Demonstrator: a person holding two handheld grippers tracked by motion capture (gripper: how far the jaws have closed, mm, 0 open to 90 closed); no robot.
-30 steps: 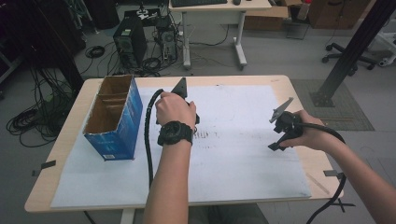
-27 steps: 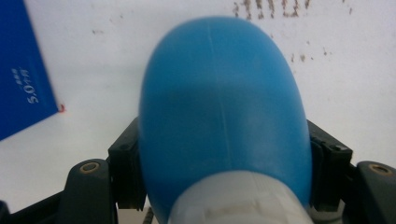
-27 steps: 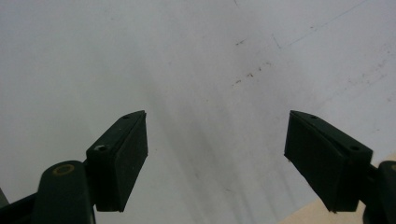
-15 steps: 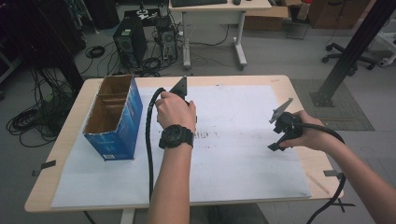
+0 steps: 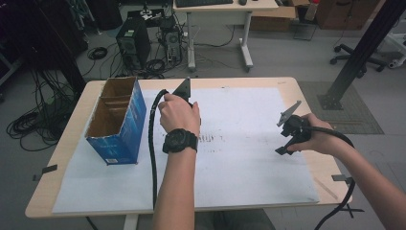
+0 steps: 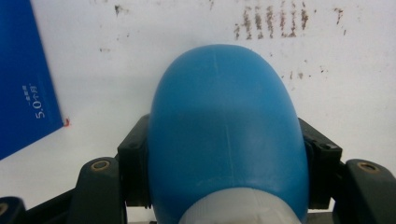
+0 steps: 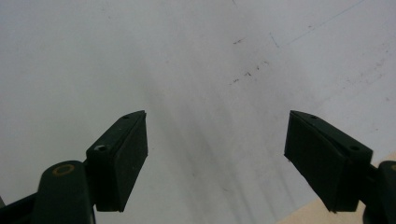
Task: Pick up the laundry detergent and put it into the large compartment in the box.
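A smooth blue rounded object (image 6: 224, 116) with a pale whitish base sits between the jaws of my left gripper (image 6: 227, 144); both black pads (image 6: 135, 158) press on its sides, so the gripper is shut on it. In the high view a hand with a black wristwatch covers this gripper near the table's middle left, and its grey plate (image 5: 184, 88) sticks out above the hand. My right gripper (image 5: 286, 140) rests low over the white paper at the right. In its own view the right gripper (image 7: 217, 135) stands open with bare paper between the pads.
A tall open-topped blue carton (image 5: 119, 129) stands at the table's left, close to the left hand; its blue wall (image 6: 23, 84) is near the held object. A white paper sheet (image 5: 249, 167) with dark smudges covers the wooden table (image 5: 72, 129). A black cable (image 5: 152, 143) trails from the left gripper.
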